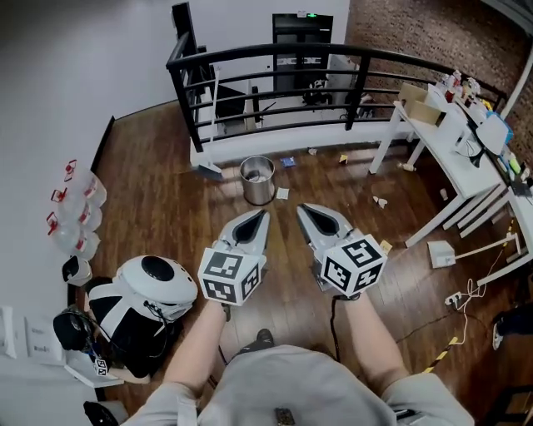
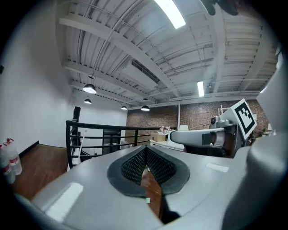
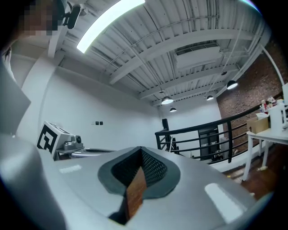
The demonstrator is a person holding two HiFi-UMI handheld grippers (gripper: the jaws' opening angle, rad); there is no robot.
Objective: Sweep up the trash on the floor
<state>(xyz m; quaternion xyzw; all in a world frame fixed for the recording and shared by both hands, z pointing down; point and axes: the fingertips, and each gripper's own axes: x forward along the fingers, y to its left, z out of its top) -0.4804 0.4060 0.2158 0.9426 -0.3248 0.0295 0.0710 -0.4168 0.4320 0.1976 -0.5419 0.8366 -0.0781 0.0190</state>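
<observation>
left hand-held gripper (image 1: 261, 215) and right hand-held gripper (image 1: 302, 208) side by side, level, above floor (image 1: 166, 191), each pressed together on nothing. trash (image 1: 283, 193) scattered on floor ahead: scraps just beside bin (image 1: 257, 180), below railing (image 1: 275, 56), near legs of surface (image 1: 454, 146).

Dark wood floor (image 1: 166, 200). White wall (image 1: 75, 58) at left, brick wall (image 1: 416, 33) far right. Black railing (image 1: 184, 108) curved across the back. White tabletop (image 1: 452, 140) stood at right. Strip light (image 2: 171, 13) glowed overhead.
</observation>
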